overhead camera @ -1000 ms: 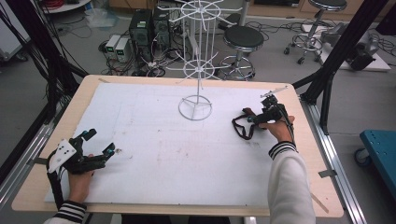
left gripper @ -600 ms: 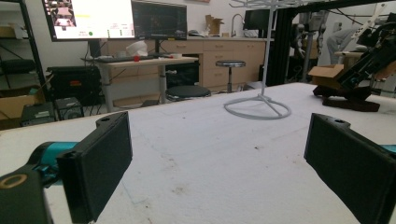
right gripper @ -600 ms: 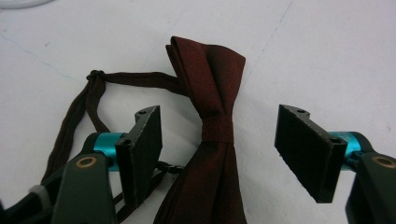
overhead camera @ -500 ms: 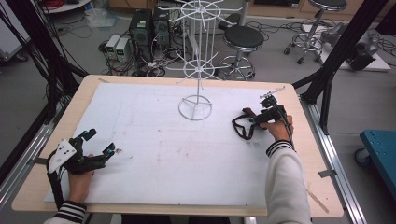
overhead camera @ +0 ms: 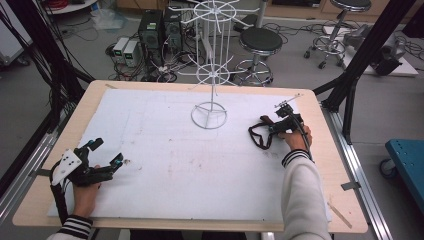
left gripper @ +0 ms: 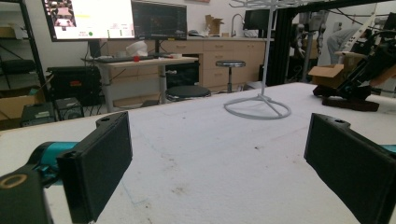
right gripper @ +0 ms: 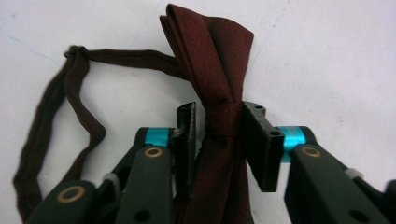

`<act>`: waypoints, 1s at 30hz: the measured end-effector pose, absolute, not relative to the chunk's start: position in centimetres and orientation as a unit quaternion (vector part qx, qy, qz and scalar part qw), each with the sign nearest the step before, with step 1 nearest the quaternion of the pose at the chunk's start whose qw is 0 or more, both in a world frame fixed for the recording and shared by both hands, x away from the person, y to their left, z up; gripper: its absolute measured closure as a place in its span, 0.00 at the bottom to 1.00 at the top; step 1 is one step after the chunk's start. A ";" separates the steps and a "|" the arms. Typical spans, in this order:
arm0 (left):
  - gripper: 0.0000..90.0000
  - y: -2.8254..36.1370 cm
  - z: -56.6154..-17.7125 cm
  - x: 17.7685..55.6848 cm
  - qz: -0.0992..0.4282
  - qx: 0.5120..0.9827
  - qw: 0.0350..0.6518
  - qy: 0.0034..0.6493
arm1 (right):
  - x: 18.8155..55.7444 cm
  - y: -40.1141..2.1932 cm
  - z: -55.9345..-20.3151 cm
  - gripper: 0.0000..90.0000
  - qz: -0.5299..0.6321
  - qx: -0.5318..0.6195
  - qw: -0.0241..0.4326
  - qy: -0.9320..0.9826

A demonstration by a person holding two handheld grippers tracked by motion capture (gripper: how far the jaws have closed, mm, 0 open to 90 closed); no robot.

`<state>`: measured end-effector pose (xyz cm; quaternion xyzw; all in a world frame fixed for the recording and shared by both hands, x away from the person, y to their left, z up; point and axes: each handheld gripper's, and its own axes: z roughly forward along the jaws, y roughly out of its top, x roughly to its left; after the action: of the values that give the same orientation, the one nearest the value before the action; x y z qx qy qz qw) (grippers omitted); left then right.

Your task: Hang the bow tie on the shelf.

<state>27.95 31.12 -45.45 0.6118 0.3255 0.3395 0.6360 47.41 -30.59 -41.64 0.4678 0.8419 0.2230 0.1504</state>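
Item 1. Left gripper (overhead camera: 118, 161): resting low on the near left of the white tabletop (overhead camera: 165, 170), jaws spread wide with nothing between them, as the left gripper view confirms. It lies well apart from the work. Risk: little; it gives no support if the fabric slips.

Item 2. Wire display stand (overhead camera: 209, 116): white, upright at the far middle of the tabletop, round base ring flat on the surface, hook tiers above. Risk: light build; a snagged strap or a knock from a passing arm could likely tip or drag it.

Item 3. Bow tie (right gripper: 219, 84): dark maroon, lying on the tabletop at the right, its thin strap (right gripper: 51, 126) looping loose to one side.

Item 4. Right gripper (right gripper: 219, 135): jaws have just been closing and now pinch the bow tie at its narrow centre knot. Risk: the hold sits on slick folded cloth, so the tie may slide out on lifting; the trailing strap may catch on the stand's hooks or base.
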 end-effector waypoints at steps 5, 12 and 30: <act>0.09 31.1 -45.5 27.9 0.339 0.612 0.636 0.325 | 47.4 -30.4 -41.5 0.81 0.220 0.462 0.152 0.846; 0.09 31.1 -45.5 27.9 0.339 0.612 0.636 0.325 | 47.1 -30.6 -41.2 0.81 0.234 0.462 0.150 0.842; 0.09 31.1 -45.5 27.9 0.340 0.613 0.635 0.325 | 45.1 -29.8 -38.1 0.81 0.313 0.422 0.160 0.836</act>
<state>27.93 31.11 -45.46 0.6125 0.3247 0.3401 0.6354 45.10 -29.82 -38.05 0.4221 0.8357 0.3127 0.1600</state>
